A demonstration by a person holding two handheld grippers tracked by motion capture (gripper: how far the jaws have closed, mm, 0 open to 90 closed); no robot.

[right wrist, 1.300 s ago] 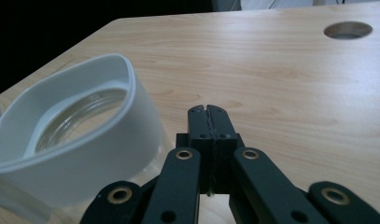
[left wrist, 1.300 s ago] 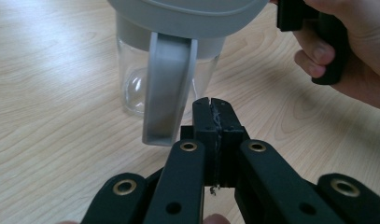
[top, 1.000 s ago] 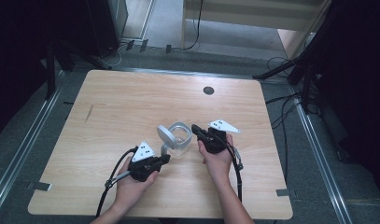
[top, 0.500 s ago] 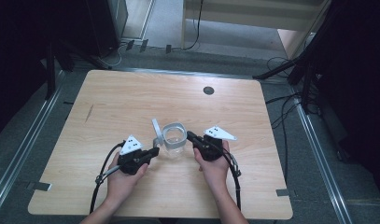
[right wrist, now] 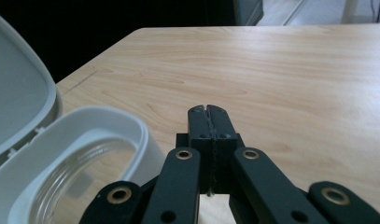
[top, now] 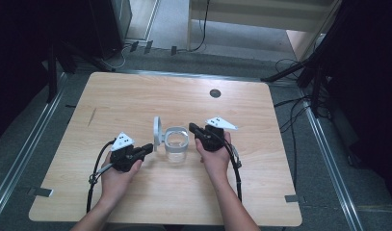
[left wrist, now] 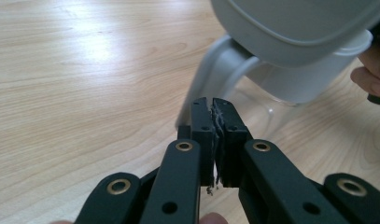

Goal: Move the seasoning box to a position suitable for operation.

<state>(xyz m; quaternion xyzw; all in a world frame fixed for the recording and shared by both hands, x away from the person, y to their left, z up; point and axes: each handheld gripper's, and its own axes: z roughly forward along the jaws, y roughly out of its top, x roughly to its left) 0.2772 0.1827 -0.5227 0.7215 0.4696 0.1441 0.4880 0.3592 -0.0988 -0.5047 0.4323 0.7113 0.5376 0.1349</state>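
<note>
Between my two grippers the jar (top: 176, 144) now stands upright with its lid (top: 157, 133) flipped open; left gripper (top: 146, 149) and right gripper (top: 192, 129) have both backed off, jaws together, empty — opening looks done.

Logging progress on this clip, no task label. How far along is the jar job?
Judging by layout alone: the clear jar stands upright mid-table with its white lid flipped open and standing up at its left rim, so opening looks done. Nothing is in hand: the left tongs are shut beside the lid's hinge strap, the right tongs shut next to the rim. The jar looks empty. What's left I can't tell.
</note>
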